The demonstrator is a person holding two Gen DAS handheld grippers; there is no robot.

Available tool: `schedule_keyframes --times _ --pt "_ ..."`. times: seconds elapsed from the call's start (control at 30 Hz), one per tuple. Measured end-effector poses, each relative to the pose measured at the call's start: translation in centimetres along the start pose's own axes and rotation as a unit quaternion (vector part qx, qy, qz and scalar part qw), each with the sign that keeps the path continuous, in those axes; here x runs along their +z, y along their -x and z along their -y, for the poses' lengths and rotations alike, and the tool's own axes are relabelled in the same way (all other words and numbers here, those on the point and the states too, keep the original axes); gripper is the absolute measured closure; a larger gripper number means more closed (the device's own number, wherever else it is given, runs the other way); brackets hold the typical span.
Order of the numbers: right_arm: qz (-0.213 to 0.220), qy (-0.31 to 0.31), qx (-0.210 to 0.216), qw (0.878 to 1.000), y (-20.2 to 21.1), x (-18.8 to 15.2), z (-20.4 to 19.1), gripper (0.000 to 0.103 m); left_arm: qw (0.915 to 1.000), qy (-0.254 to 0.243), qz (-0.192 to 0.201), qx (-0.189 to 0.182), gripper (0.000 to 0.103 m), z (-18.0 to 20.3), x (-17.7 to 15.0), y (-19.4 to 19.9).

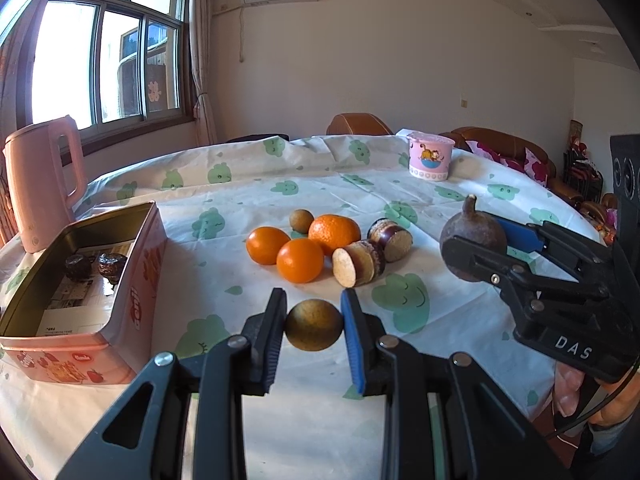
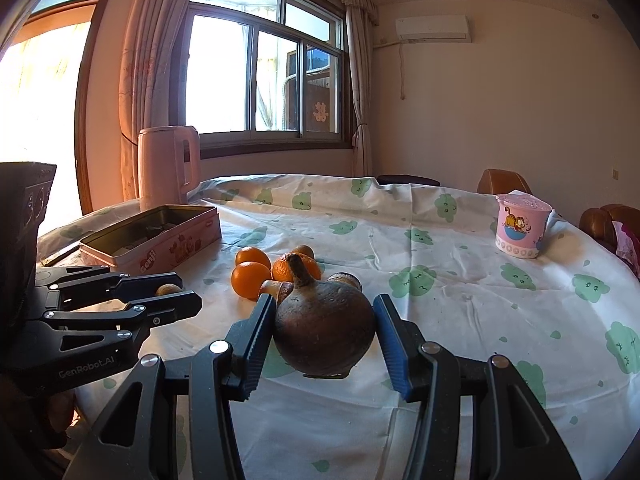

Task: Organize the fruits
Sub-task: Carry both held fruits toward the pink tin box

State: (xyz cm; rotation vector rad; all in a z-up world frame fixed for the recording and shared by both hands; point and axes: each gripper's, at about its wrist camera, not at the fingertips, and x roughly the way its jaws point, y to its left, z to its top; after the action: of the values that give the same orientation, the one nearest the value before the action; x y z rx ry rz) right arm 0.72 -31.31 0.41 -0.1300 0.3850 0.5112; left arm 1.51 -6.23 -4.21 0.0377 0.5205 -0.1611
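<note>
Two grippers hang over a counter (image 1: 280, 200) draped in a white cloth printed with green cloud faces. At its far left stands a pink electric kettle (image 1: 44, 184), and just in front of it, near the left edge, lies an open pink biscuit tin (image 1: 120, 320) with two dark, wrinkled fruits (image 1: 96, 266) and printed paper inside. Far right on the cloth sits a pink cartoon cup (image 1: 430, 156) with a sealed lid.

The right gripper (image 2: 324, 336) has its jaws closed on a dark brown, pear-shaped fruit with a stem (image 2: 324, 332), held clear of the cloth at the right side of the scene. The left gripper (image 1: 314, 330) has its jaws pressed against a small round olive-brown fruit (image 1: 314, 330), held above the near middle of the counter, right of the tin.

Beyond it, in the middle of the counter, three oranges (image 1: 300, 260) lie touching one another in a cluster. Just right of them rest two short cut pieces with purple skin and pale cut faces (image 1: 360, 266), touching each other, the nearer one against an orange. A second small olive-brown fruit (image 1: 301, 221) sits at the far side of the oranges.
</note>
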Motion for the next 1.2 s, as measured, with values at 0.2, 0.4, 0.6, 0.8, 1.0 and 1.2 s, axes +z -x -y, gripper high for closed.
schedule_keyframes --times 0.2,0.4,0.6,0.8,1.0,1.2 --pt "0.01 0.003 0.004 1.0 0.3 -0.1 0.0 0.051 1.0 -0.001 0.007 -0.001 0.073 0.0 -0.1 0.2" --pt "0.019 0.008 0.007 1.0 0.5 -0.1 -0.1 0.051 0.9999 0.0 0.014 -0.002 0.073 0.0 -0.1 0.4" --pt "0.028 0.013 0.012 0.999 0.8 -0.2 -0.2 0.051 0.9998 -0.002 0.02 -0.002 0.073 0.1 0.0 0.6" --pt "0.039 0.019 0.019 0.999 1.1 -0.4 -0.3 0.051 0.9994 -0.007 0.033 -0.004 0.073 0.3 0.1 0.9" --pt "0.043 0.009 0.028 0.999 1.3 -0.3 0.0 0.051 0.9982 -0.021 0.056 0.003 0.073 0.7 0.2 1.7" --pt "0.049 0.016 0.022 0.998 1.4 -0.4 -0.2 0.051 0.998 -0.012 0.061 0.004 0.073 0.2 0.5 2.1"
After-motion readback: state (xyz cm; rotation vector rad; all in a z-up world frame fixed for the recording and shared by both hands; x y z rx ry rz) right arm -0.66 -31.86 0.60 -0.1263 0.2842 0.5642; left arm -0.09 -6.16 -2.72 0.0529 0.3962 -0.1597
